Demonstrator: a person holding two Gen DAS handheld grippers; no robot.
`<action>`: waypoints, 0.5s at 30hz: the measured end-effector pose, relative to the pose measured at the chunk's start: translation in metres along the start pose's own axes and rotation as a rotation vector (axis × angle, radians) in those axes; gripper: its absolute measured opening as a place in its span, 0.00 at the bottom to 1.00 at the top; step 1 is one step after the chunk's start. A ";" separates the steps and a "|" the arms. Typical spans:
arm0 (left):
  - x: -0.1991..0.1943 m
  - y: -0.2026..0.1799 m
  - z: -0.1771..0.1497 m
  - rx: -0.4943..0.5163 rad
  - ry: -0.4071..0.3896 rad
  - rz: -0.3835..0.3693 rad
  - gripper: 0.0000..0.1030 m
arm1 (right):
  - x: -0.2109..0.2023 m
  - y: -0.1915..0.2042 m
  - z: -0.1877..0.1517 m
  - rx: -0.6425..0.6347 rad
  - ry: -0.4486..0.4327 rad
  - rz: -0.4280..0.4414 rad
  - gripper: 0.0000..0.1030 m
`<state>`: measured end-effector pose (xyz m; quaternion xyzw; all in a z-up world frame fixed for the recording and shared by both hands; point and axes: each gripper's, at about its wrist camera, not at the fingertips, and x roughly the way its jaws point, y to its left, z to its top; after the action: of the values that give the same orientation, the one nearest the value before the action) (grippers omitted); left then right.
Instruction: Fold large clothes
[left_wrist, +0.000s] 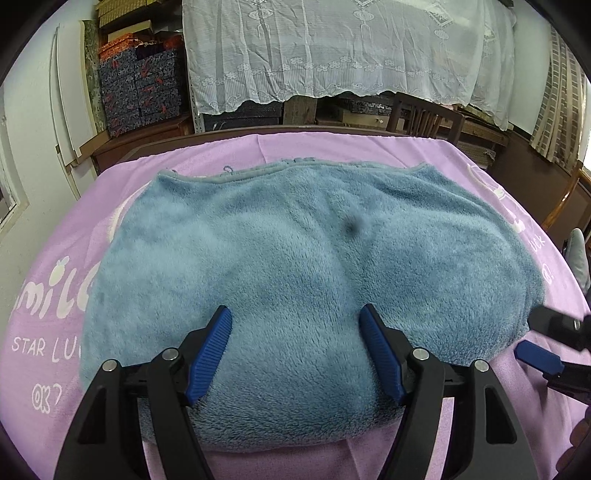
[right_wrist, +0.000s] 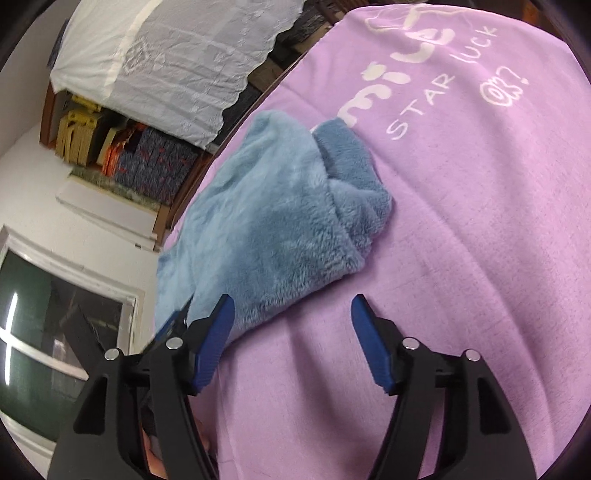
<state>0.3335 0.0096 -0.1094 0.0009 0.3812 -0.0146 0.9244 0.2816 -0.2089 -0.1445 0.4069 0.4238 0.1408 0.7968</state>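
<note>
The left gripper (left_wrist: 295, 354) hovers spread over the near edge of the blue fleece garment (left_wrist: 295, 251); the right gripper (right_wrist: 291, 339), also spread, holds nothing beside its end. The garment lies mid-cover on the purple bedspread (right_wrist: 480, 258), long axis side to side, hem toward the far edge. Pinching only the top layer of the thick fleece would likely spoil the fold.

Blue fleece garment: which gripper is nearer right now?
Left. The left gripper sits open directly over the blue fleece garment at its near edge. The right gripper, also open, hovers beside it over the purple blanket.
</note>
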 end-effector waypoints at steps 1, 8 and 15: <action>0.000 0.000 0.000 0.000 0.000 0.000 0.70 | 0.001 0.000 0.000 0.015 -0.009 0.000 0.66; 0.000 -0.001 0.000 0.001 0.000 0.000 0.71 | 0.029 0.019 0.019 0.120 -0.043 -0.061 0.69; -0.001 0.000 0.000 -0.001 -0.001 0.000 0.71 | 0.031 0.010 0.021 0.123 -0.135 -0.038 0.58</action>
<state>0.3330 0.0092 -0.1092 0.0006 0.3810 -0.0147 0.9245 0.3180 -0.1962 -0.1473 0.4556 0.3844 0.0717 0.7997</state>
